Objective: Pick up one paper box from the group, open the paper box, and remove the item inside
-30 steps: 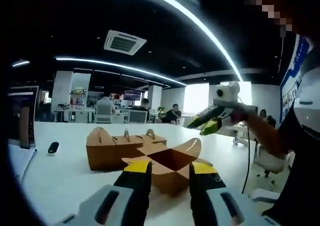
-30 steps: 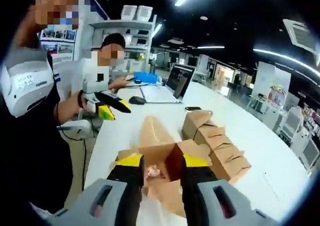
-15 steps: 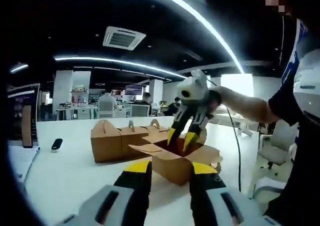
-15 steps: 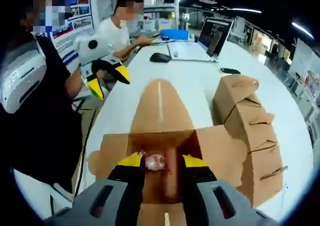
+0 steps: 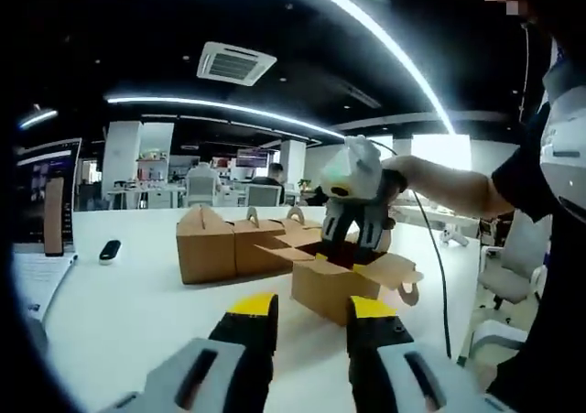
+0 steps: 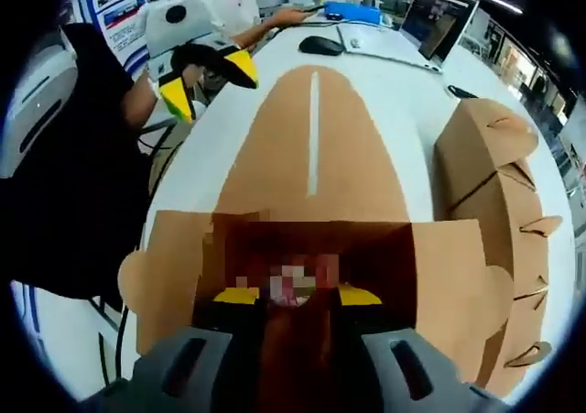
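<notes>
The right tongs (image 6: pixel 297 296) reach down into the open box (image 6: pixel 174 257), their yellow tips apart on either side of a small pinkish item (image 6: pixel 295 285) lying at the bottom; that patch is blurred, so I cannot tell whether the tips touch it yet, but nothing looks clamped. In the left gripper view the same right tongs (image 5: pixel 355 234) show plunged into the open box (image 5: pixel 334 288), held by a hand (image 5: pixel 396 177) from above, a steep approach that suits lifting something out between tall walls. The box's 4 flaps are spread flat outward, the long rounded flap (image 6: pixel 311 147) lying on the white surface (image 6: pixel 403 111), which keeps the mouth clear for the reach. The left tongs (image 5: pixel 309 305) hang back, low over the surface (image 5: pixel 128 312) and near the box, their tips apart and gripping nothing; judging by this, they wait ready to steady the box if it lifts with the item. Just behind the open box stands the row of closed boxes (image 5: pixel 233 248), seen again at the right of the right gripper view (image 6: pixel 499 202). Beyond lie a laptop (image 6: pixel 430 24), a mouse (image 6: pixel 320 45) and a phone (image 5: pixel 109 250).
</notes>
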The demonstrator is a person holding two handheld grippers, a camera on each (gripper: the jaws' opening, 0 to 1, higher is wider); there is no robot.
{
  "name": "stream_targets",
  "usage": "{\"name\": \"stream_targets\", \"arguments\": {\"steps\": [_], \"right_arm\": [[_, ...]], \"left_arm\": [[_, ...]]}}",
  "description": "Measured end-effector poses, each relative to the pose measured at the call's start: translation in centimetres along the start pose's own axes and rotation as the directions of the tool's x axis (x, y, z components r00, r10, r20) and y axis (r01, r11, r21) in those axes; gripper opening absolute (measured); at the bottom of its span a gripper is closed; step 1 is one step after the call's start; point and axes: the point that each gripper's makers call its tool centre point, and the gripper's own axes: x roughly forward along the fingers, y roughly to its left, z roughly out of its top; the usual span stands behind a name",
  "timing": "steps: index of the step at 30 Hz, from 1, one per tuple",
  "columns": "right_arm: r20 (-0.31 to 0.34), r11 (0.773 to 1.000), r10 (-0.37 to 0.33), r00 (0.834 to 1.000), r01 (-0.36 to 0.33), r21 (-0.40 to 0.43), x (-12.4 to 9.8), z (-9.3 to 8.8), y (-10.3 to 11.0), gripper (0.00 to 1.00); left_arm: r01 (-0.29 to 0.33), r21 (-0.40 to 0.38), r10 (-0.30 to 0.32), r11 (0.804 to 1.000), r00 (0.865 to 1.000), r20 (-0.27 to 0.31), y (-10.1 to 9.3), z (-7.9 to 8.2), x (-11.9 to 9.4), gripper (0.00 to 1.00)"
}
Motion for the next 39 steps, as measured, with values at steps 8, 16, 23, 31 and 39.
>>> {"name": "stream_targets", "arguments": {"steps": [8, 16, 23, 31, 39], "right_arm": [[-0.006, 1.0, 0.017, 1.0, -0.017, -0.005, 0.6, -0.2, -0.2, 0.29], [-0.025, 1.0, 0.018, 1.0, -0.018, 0.015, 1.4, -0.5, -0.2, 0.25], [-0.082, 1.0, 0.002, 0.997, -0.004, -0.03, 1.5, -0.5, -0.3, 0.21], [-0.041, 0.999, 0.012, 0.999, -0.01, 0.031, 1.1, -0.6, -0.5, 0.2], [-0.042, 0.998, -0.028, 0.999, 0.03, 0.052, 0.7, -0.7, -0.6, 0.18]], "left_arm": [[-0.029, -0.008, 0.029, 1.0, 0.999, -0.013, 1.1, -0.4, -0.1, 0.31], [0.001, 0.002, -0.001, 1.0, 1.0, -0.024, 0.1, -0.9, 0.5, 0.31], [0.011, -0.006, -0.011, 1.0, 1.0, -0.024, -0.4, -1.1, 0.6, 0.31], [0.012, -0.006, -0.012, 1.0, 1.0, -0.006, -0.8, -0.6, 0.5, 0.31], [-0.011, -0.002, 0.011, 1.0, 0.999, 0.03, -0.9, 0.9, 0.5, 0.31]]}}
